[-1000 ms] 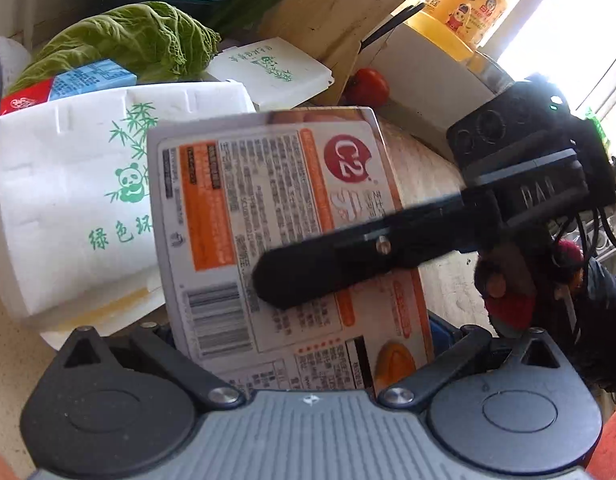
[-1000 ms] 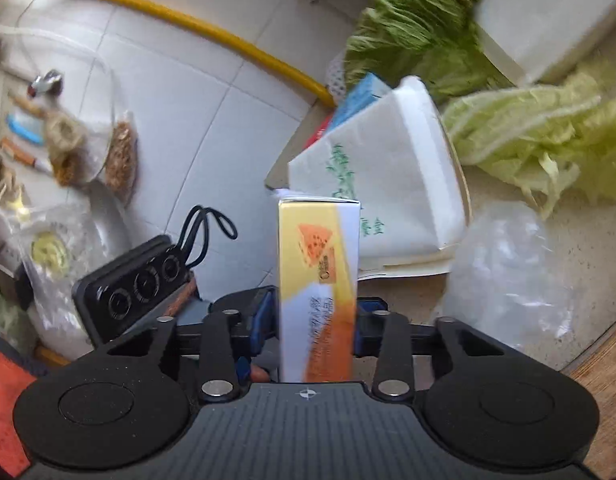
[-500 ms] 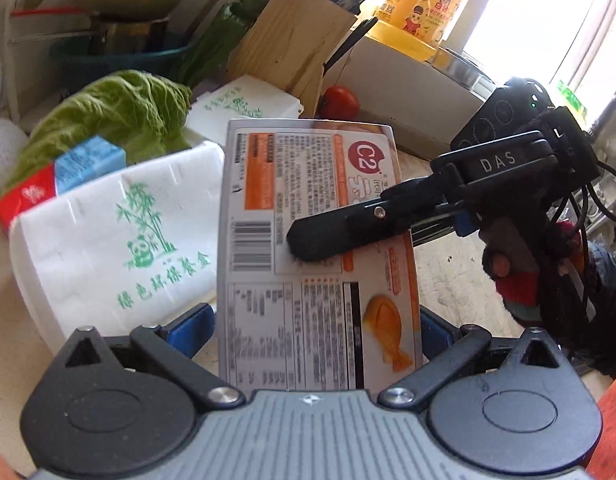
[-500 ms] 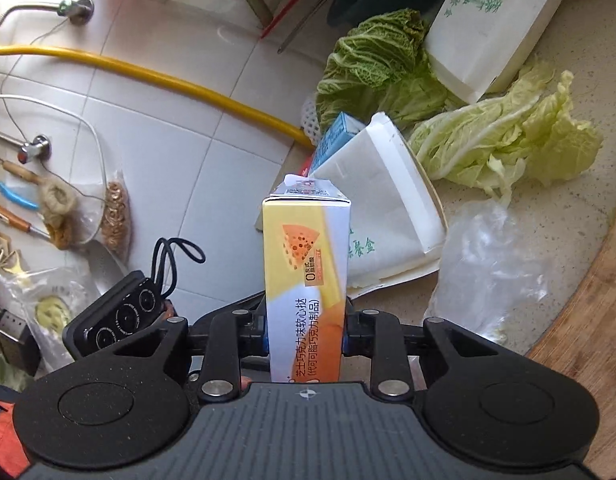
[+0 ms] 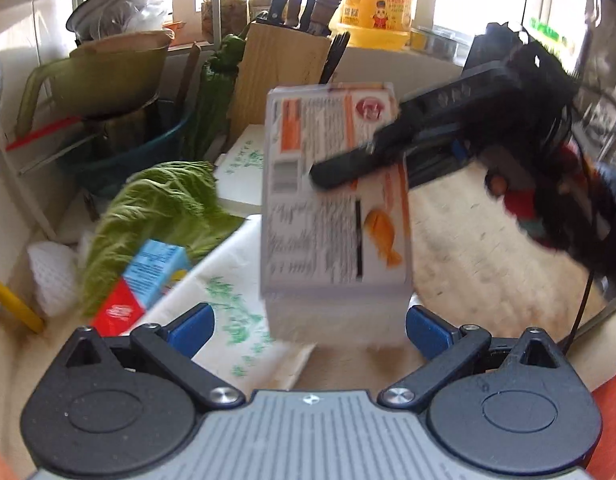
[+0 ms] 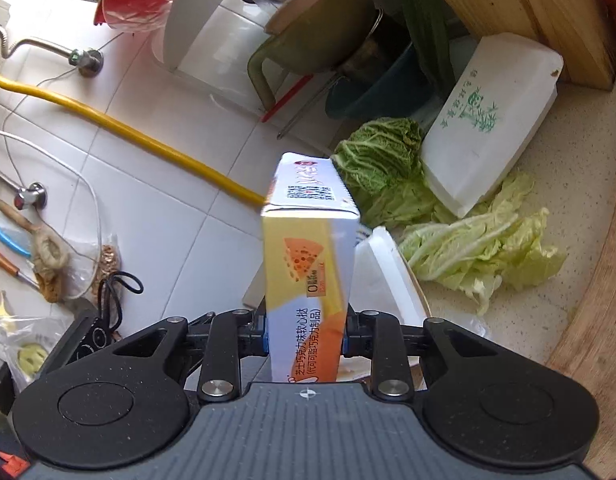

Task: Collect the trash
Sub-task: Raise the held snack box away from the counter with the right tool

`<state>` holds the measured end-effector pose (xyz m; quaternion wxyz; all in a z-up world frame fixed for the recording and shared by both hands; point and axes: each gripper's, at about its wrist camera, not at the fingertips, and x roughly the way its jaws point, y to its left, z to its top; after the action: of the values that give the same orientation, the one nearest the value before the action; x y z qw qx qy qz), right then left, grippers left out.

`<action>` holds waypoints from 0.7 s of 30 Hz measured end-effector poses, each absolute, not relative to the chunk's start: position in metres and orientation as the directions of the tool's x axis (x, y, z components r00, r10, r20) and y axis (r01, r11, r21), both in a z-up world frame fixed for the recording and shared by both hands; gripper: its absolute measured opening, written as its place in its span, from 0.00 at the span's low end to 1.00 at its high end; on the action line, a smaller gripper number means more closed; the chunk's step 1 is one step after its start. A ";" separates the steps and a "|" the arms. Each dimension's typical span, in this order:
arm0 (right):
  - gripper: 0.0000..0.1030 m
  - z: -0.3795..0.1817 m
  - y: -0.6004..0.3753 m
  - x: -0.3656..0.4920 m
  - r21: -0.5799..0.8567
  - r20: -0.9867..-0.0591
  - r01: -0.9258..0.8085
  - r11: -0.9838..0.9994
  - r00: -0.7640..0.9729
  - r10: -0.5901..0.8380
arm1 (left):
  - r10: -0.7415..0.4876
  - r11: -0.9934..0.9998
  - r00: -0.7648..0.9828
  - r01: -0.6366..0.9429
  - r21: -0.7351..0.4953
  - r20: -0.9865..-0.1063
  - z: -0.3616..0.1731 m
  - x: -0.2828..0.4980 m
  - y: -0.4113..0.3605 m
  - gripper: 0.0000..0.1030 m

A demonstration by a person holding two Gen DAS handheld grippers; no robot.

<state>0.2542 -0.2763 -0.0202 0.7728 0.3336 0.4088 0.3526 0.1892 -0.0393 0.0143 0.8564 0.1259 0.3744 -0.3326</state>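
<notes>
A yellow and orange snack box (image 6: 308, 280) stands upright between the fingers of my right gripper (image 6: 306, 332), which is shut on it above the counter. In the left wrist view the same box (image 5: 332, 216) shows its printed back, with the right gripper's black finger (image 5: 372, 156) across it. My left gripper (image 5: 308, 326) is open, its blue pads wide apart below the box and not touching it. A white foam takeaway box (image 5: 228, 312) and a blue and red carton (image 5: 148, 280) lie on the counter below.
Cabbage leaves (image 6: 480, 260) and a second white foam box (image 6: 492, 120) lie on the speckled counter. A knife block (image 5: 280, 76), pots and a teal basin (image 5: 120, 160) crowd the back. A wooden board (image 6: 596, 300) lies at right. A yellow hose (image 6: 148, 144) runs along the tiled wall.
The right gripper has lifted the snack box up and away from the counter. The left gripper has let it go; its pads have opened wide and the box now sits farther from it.
</notes>
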 end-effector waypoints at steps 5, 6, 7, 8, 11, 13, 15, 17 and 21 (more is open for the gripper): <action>0.34 -0.010 -0.275 0.264 0.792 -0.383 -0.280 0.542 0.464 0.799 | -0.426 0.775 0.561 0.631 0.034 -0.710 0.026 0.215 -0.013 0.97; 0.34 -0.009 -0.272 0.264 0.786 -0.387 -0.287 0.548 0.462 0.798 | -0.405 0.780 0.577 0.623 0.061 -0.709 0.027 0.223 -0.010 0.97; 0.34 -0.008 -0.270 0.266 0.785 -0.389 -0.288 0.548 0.460 0.798 | -0.372 0.786 0.590 0.611 0.095 -0.717 0.025 0.233 -0.008 0.97; 0.34 -0.007 -0.268 0.266 0.779 -0.397 -0.287 0.557 0.463 0.793 | -0.346 0.787 0.598 0.605 0.123 -0.723 0.021 0.242 -0.008 0.97; 0.34 -0.004 -0.264 0.266 0.748 -0.431 -0.280 0.601 0.484 0.762 | -0.294 0.777 0.587 0.607 0.169 -0.754 0.005 0.273 -0.010 0.96; 0.34 -0.003 -0.264 0.264 0.740 -0.446 -0.267 0.617 0.493 0.747 | -0.293 0.771 0.570 0.615 0.163 -0.767 -0.002 0.290 -0.008 0.96; 0.34 -0.003 -0.265 0.261 0.731 -0.458 -0.255 0.633 0.505 0.732 | -0.320 0.773 0.539 0.624 0.114 -0.779 -0.006 0.307 -0.006 0.96; 0.34 -0.004 -0.266 0.260 0.734 -0.461 -0.239 0.636 0.513 0.725 | -0.318 0.770 0.522 0.629 0.105 -0.792 -0.012 0.320 -0.008 0.93; 0.35 -0.005 -0.266 0.262 0.739 -0.464 -0.216 0.638 0.523 0.715 | -0.261 0.767 0.476 0.631 0.119 -0.840 -0.030 0.340 -0.013 0.83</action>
<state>0.2616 -0.2658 -0.0052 0.8138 0.3151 0.3957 0.2860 0.3404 -0.0130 -0.0298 0.8324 0.2120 0.4364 -0.2676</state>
